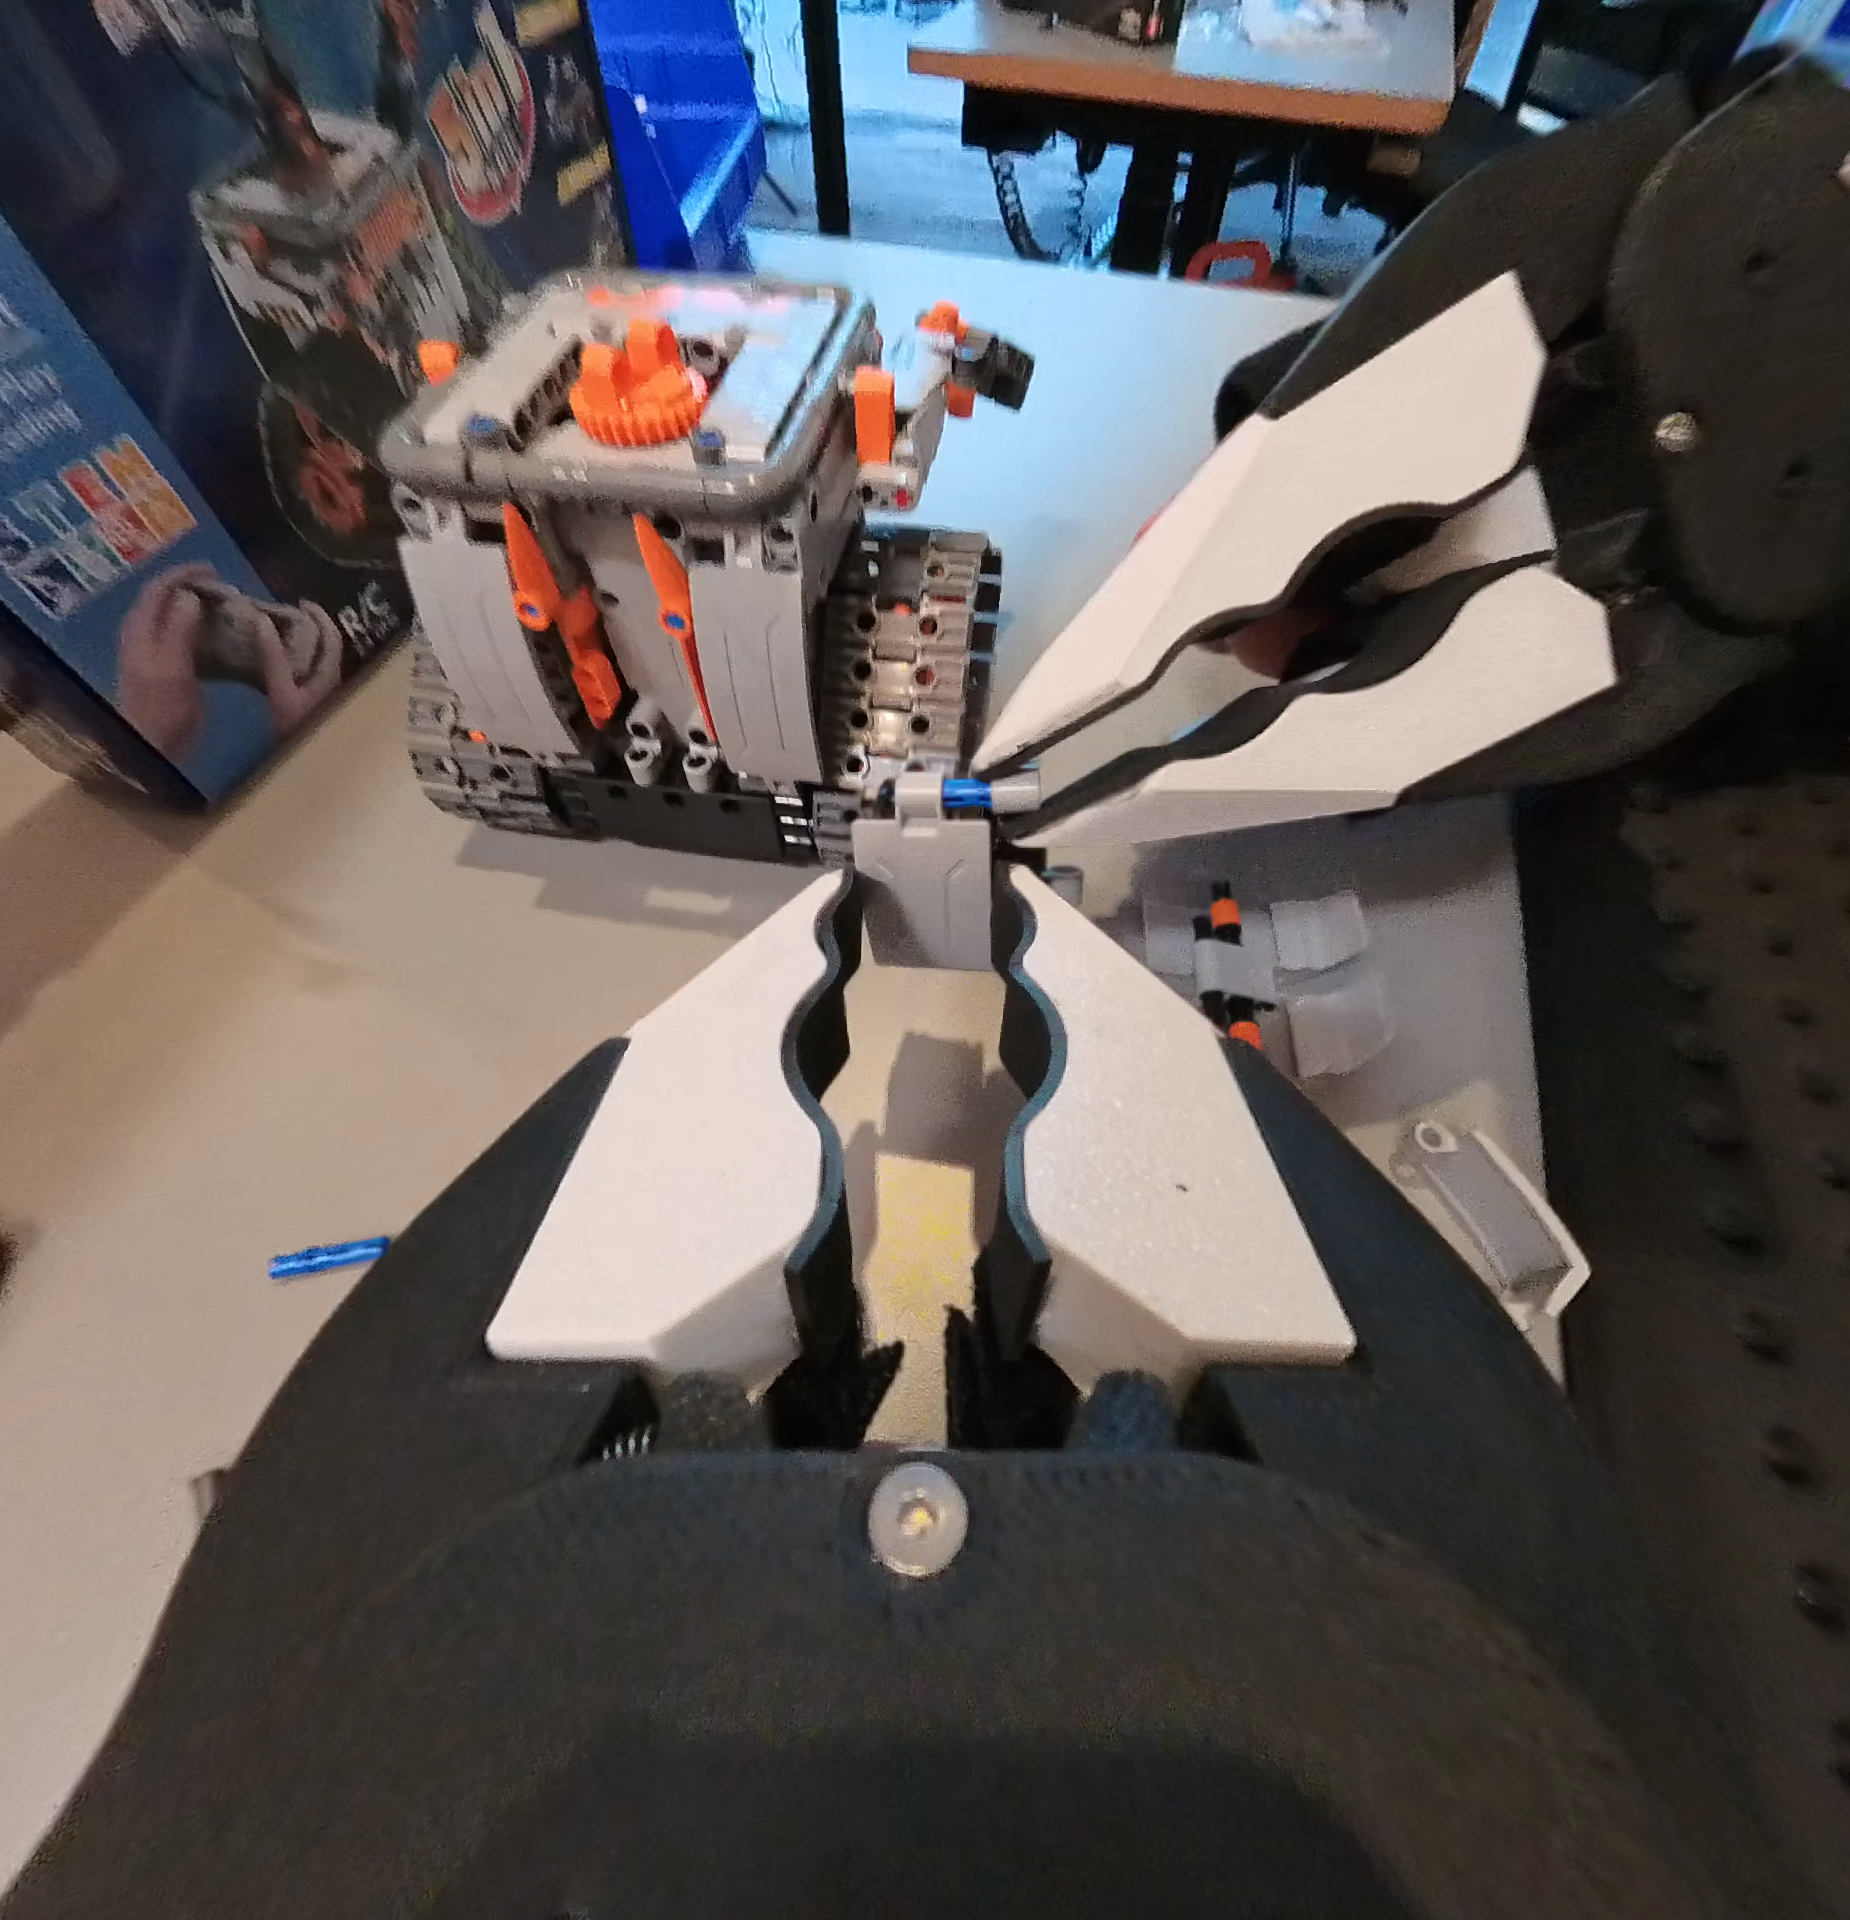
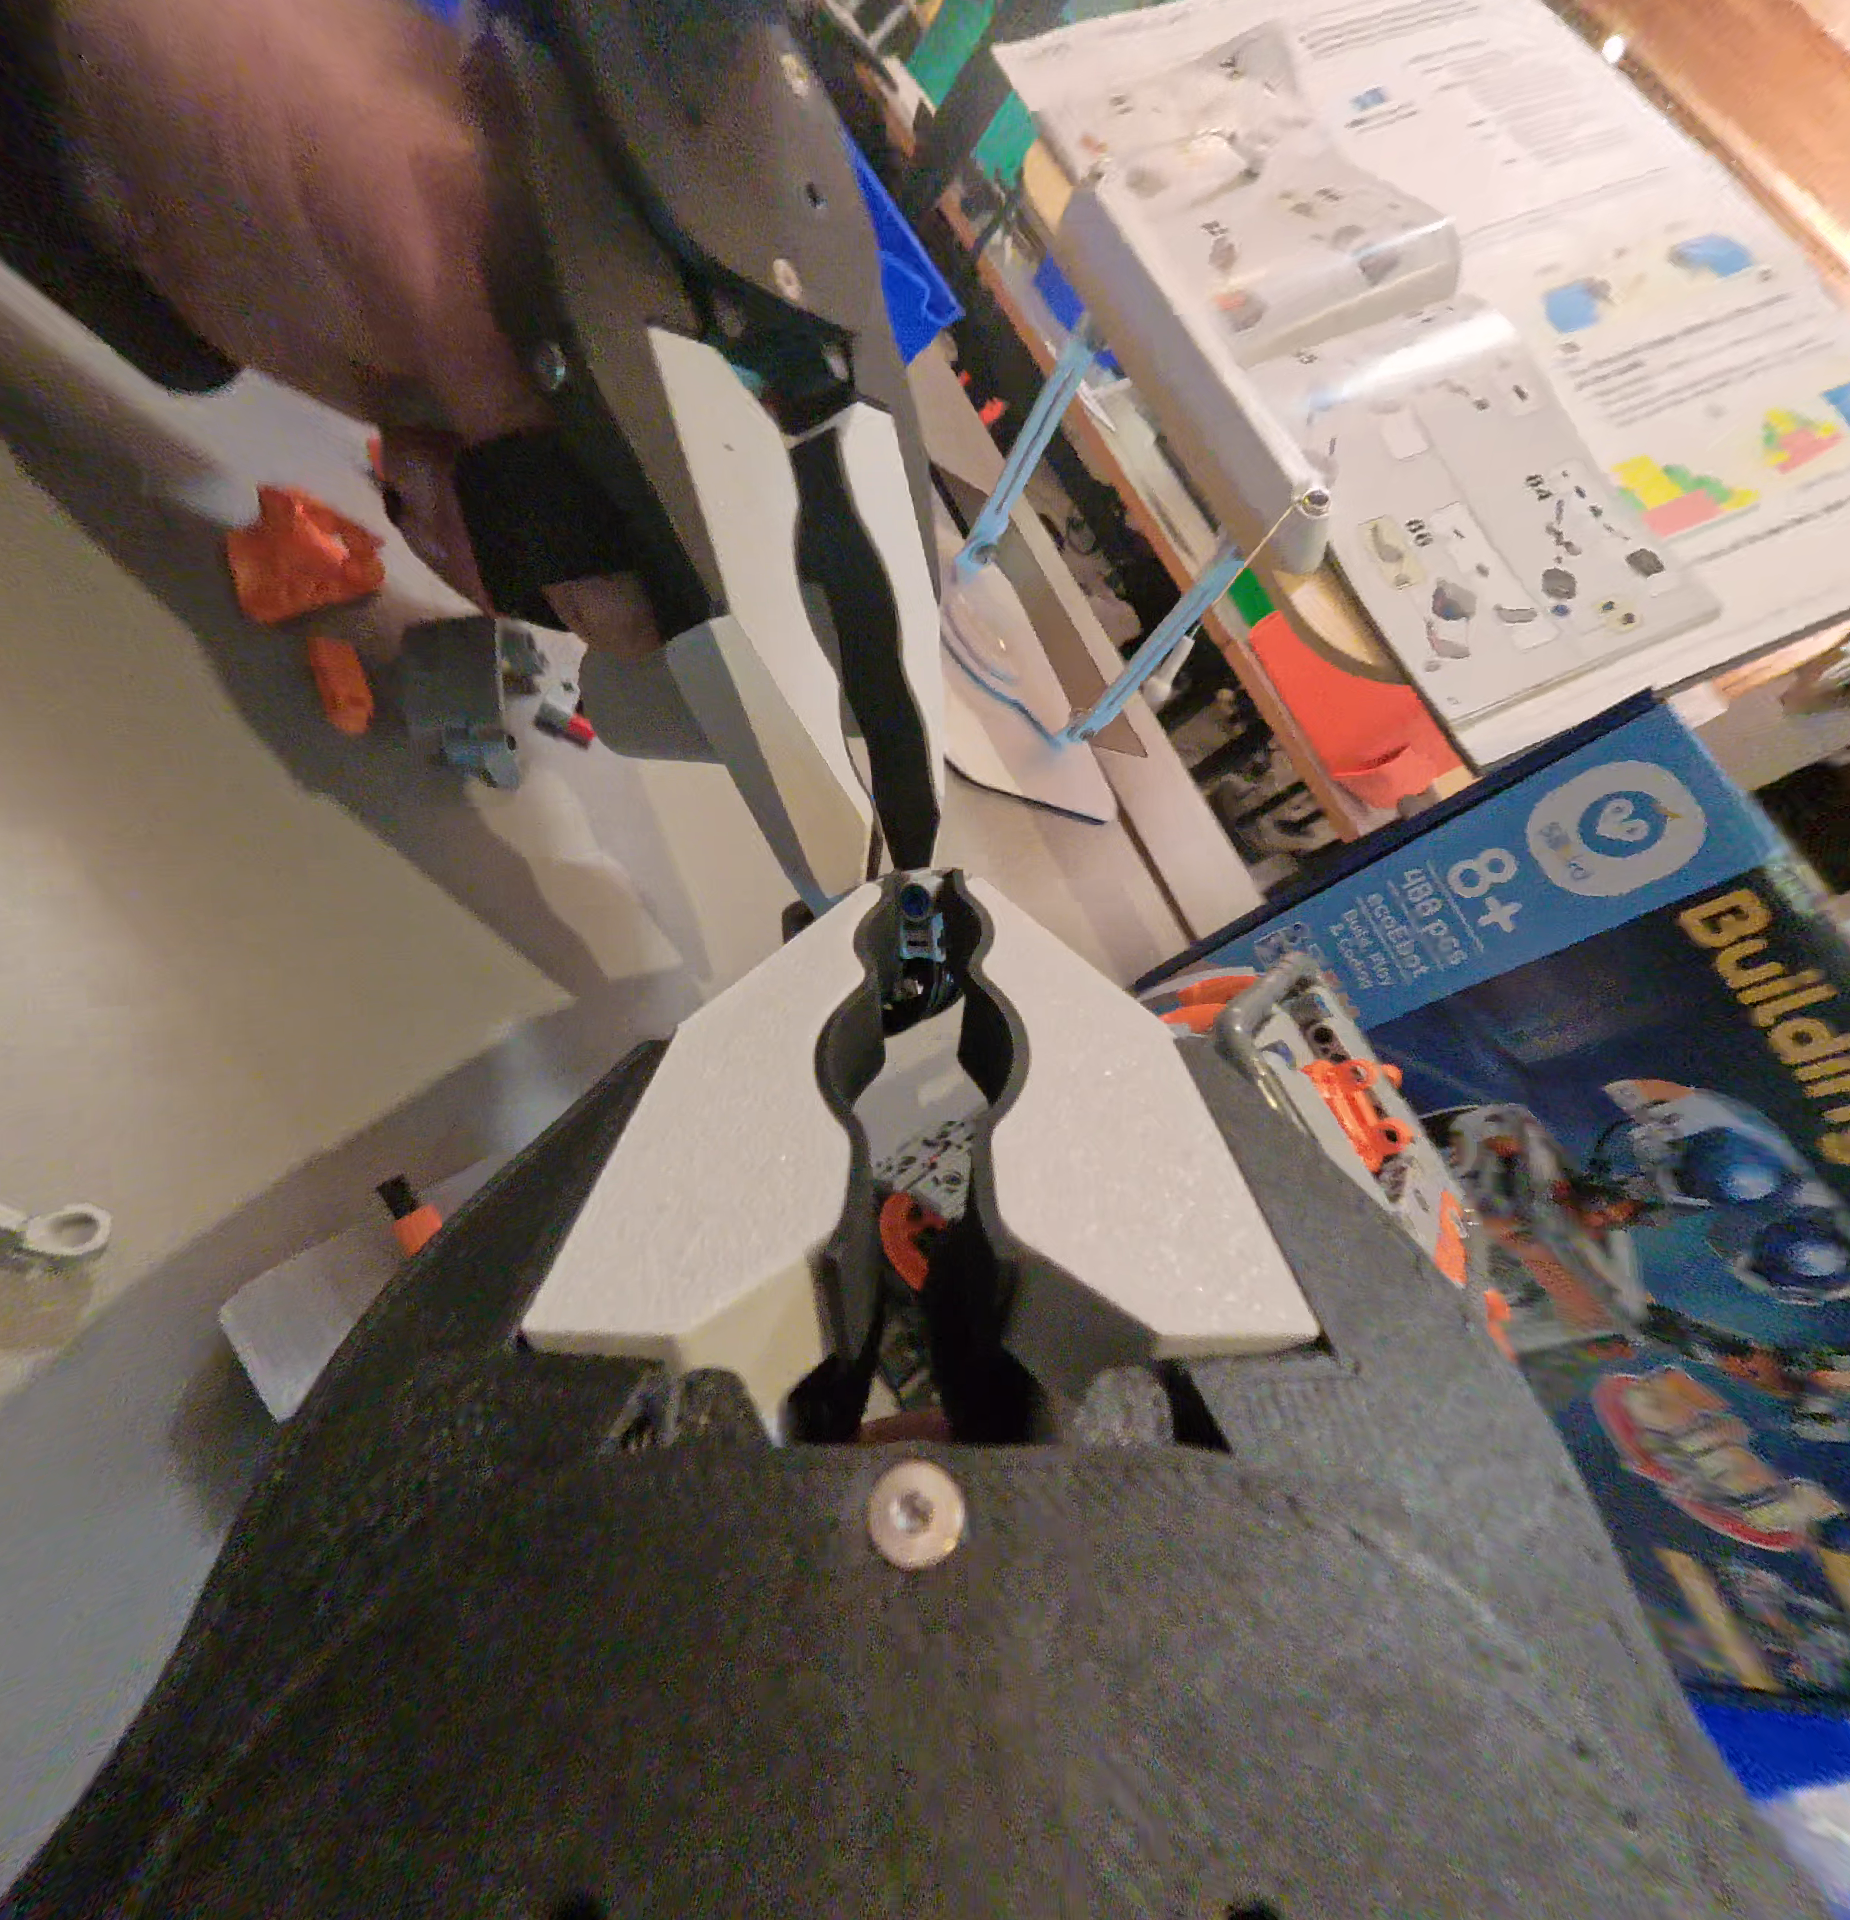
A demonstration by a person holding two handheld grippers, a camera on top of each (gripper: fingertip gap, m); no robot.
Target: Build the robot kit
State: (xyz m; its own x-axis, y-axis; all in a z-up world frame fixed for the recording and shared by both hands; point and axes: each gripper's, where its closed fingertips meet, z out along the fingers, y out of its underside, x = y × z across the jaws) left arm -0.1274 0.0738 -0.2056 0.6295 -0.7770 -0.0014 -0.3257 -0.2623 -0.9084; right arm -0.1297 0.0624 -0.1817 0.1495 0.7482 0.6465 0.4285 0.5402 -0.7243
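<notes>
While you look along your left tool, start at the far left, where a blue box (image 1: 121, 436) stands on the desk (image 1: 225, 1039). A loose blue pin (image 1: 329, 1257) lies on the bare surface in front of it. Next comes the grey and orange tracked model (image 1: 672, 582), upright behind the tool tips.

Your left tool (image 1: 926, 883) is part closed. Its tips clamp a small grey panel (image 1: 921, 920) by its two side edges and hold it upright, just in front of the model's base. A short stud (image 1: 968, 790) with a blue band sticks out sideways from the connector on top of that panel.

Your right tool (image 1: 988, 800) comes in from the upper right, nearly closed, with its tips pinched on that stud. The right wrist view agrees: the stud sits end-on between the narrow tips. There the left tool reaches down from above, with your hand (image 2: 277, 208) on it, and the two tools almost touch.

Furthest right, a pale tray (image 1: 1472, 1039) holds spare grey and orange parts, close beside both tools.
</notes>
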